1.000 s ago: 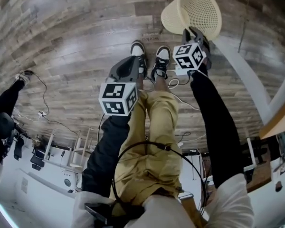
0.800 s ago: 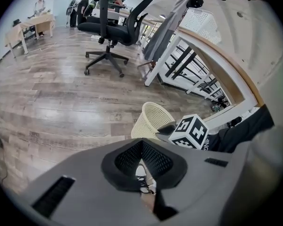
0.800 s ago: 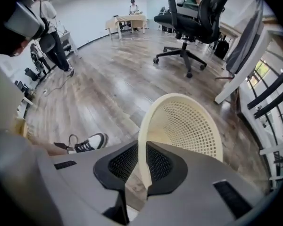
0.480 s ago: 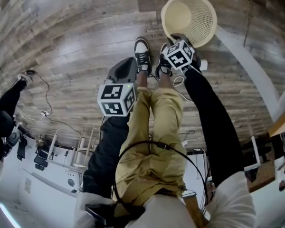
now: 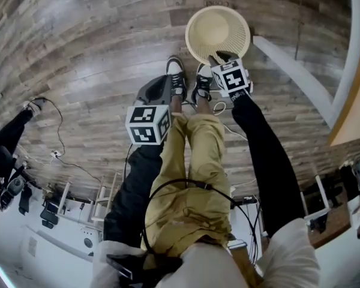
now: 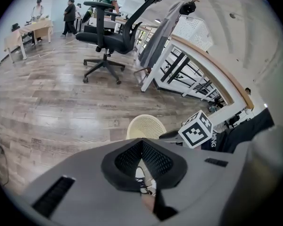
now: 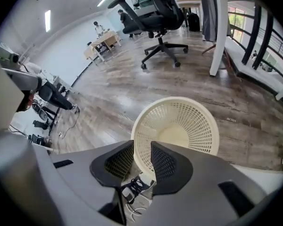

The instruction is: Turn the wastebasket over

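Right gripper (image 5: 219, 57) tilted steeply down at upright wastebasket (image 5: 216, 32).
Fingers (image 7: 167, 166) opening, rim between them; left gripper (image 5: 166, 80) fingers closed, empty.

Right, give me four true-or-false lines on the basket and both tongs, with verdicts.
1. The basket stands mouth up on the floor. True.
2. The left tongs hold the basket. False: they are shut on nothing, off to the side of it, above the person's shoes.
3. The basket's rim is between the jaws of the right tongs. True; those jaws are opening, with a gap round the rim.
4. The basket is full of paper. False: it is empty, and its bare bottom shows.
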Demonstrator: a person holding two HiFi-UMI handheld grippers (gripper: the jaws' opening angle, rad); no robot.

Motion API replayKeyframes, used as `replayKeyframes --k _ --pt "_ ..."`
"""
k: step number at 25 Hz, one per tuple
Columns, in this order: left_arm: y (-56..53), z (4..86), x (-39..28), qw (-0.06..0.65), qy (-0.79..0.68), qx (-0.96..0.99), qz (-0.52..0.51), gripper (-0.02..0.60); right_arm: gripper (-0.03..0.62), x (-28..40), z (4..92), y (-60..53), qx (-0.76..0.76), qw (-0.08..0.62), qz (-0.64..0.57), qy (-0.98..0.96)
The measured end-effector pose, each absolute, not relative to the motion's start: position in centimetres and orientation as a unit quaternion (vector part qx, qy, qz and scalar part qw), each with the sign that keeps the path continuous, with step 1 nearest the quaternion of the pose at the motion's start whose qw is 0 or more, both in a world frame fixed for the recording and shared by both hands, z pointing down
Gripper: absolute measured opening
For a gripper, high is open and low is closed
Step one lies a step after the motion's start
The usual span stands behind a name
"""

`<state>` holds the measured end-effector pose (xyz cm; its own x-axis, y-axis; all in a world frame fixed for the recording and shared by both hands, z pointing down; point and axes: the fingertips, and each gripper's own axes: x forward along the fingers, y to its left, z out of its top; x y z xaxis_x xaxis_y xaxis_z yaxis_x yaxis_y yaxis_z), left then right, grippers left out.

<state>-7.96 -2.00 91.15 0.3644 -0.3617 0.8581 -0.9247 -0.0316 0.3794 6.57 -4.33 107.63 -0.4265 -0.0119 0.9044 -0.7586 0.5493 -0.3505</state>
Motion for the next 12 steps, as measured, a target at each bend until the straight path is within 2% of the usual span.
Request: replayKeyframes --k 6,12 --pt "-3.6 85.2 -6.0 0.475 -0.474 0.687 0.279 0.002 0.113 7.9 97.6 -3.9 0.299 0.442 0.402 -0.744" --pt "-6.8 75.2 -3.6 0.433 -0.464 0.731 0.250 0.002 0.032 7.7 84.0 -6.5 0.364 0.376 0.380 -0.762"
